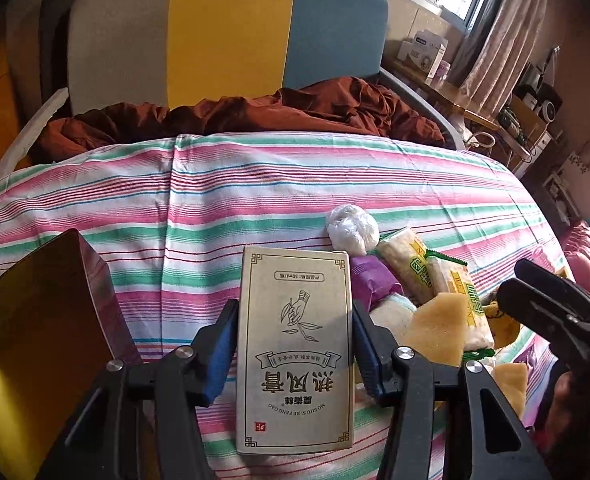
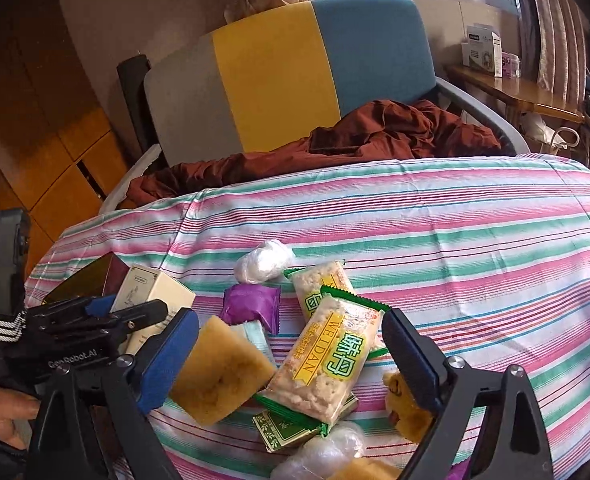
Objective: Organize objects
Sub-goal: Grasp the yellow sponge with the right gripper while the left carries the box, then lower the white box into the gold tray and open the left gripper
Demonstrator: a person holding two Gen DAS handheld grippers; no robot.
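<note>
My left gripper (image 1: pixel 293 340) is shut on a beige medicine box (image 1: pixel 295 344) with Chinese print, held just above the striped sheet (image 1: pixel 255 184); the box also shows in the right wrist view (image 2: pixel 151 292). My right gripper (image 2: pixel 291 348) is open over a pile of snacks: a WEIDAN cracker pack (image 2: pixel 327 364), a second cracker pack (image 2: pixel 323 284), a yellow sponge (image 2: pixel 219 376), a purple packet (image 2: pixel 251 304), a white plastic ball (image 2: pixel 263 262) and a green sachet (image 2: pixel 283 428). The same pile lies right of the box in the left wrist view (image 1: pixel 423 280).
A dark red and gold box (image 1: pixel 55 312) lies left of the beige box. A brown blanket (image 1: pixel 255 116) is bunched at the bed's far end before a grey, yellow and blue headboard (image 1: pixel 223 32). A wooden desk (image 2: pixel 519 92) with boxes stands at the right.
</note>
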